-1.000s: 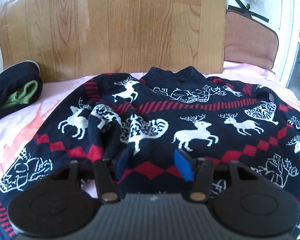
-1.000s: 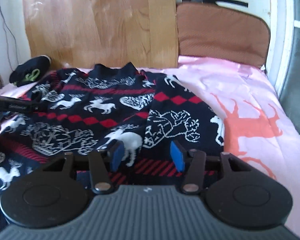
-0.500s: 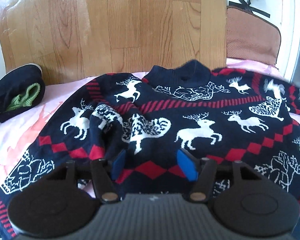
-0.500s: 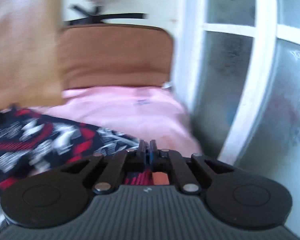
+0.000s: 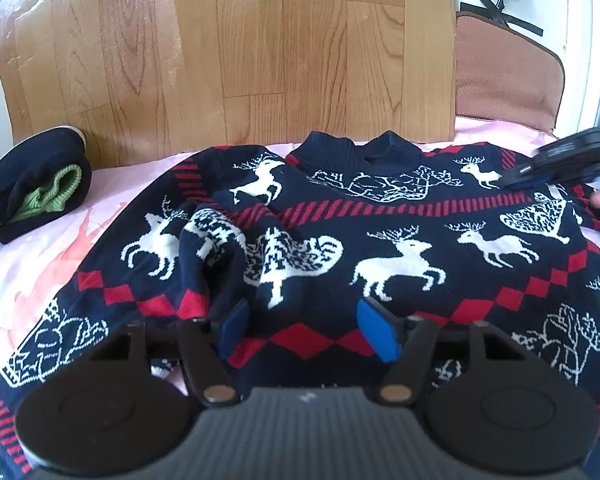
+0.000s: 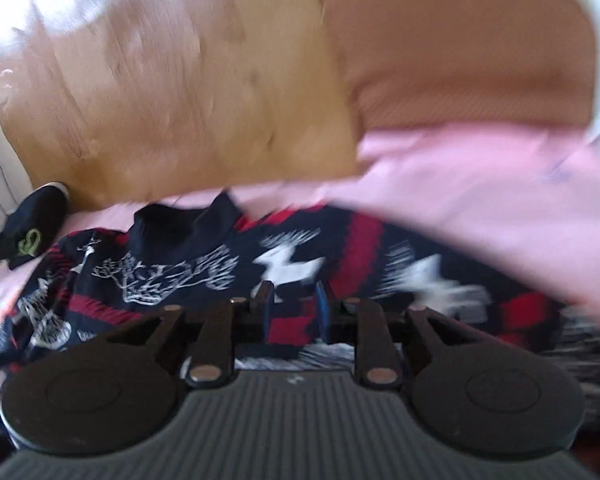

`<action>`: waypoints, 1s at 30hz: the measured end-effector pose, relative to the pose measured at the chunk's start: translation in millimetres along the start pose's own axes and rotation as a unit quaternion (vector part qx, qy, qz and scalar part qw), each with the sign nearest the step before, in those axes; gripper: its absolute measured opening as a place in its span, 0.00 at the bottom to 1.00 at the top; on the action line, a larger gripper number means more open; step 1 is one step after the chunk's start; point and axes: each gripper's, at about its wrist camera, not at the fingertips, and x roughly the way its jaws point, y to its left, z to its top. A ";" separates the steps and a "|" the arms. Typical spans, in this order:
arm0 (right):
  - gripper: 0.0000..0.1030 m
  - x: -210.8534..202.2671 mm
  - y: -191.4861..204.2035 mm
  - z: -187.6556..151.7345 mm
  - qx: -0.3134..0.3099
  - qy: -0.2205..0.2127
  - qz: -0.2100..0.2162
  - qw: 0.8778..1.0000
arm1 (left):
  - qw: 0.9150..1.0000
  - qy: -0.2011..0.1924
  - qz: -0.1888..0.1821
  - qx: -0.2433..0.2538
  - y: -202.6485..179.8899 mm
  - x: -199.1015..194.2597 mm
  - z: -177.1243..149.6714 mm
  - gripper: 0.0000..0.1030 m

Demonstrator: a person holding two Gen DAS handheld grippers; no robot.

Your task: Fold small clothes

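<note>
A navy sweater [image 5: 380,216] with white reindeer and red diamonds lies spread on the pink sheet [image 5: 112,184], collar toward the wooden headboard. Its left sleeve is folded in over the body. My left gripper [image 5: 308,330] is open and empty, low over the sweater's hem. My right gripper [image 6: 292,312] is blurred in its own view, its jaws a narrow gap apart over the sweater [image 6: 180,276] near the right shoulder. In the left wrist view the right gripper [image 5: 512,180] shows side-on at the right shoulder.
A rolled dark garment with green trim [image 5: 32,184] lies at the far left by the wooden headboard [image 5: 240,52]. A brown cushion [image 5: 504,80] stands at the back right by a white window frame [image 5: 588,40].
My right gripper shut, swung right toward the window, then came back over the sweater's right shoulder and opened partway. The right sleeve now lies unfolded outward. The left gripper barely moved.
</note>
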 end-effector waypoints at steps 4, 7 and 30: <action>0.00 16.7 -18.4 12.1 0.006 -0.020 -0.030 0.999 | 1.000 0.000 -0.001 -0.001 0.8 -0.1 0.0 0.60; 0.11 5.6 -14.3 20.1 -0.001 -0.050 -0.213 0.976 | 1.000 0.000 -0.003 -0.005 2.2 0.9 0.8 0.62; 0.49 -46.8 384.3 -216.1 -0.694 -0.041 0.197 0.691 | 0.913 -0.196 0.271 -0.233 230.6 -329.1 -127.0 0.72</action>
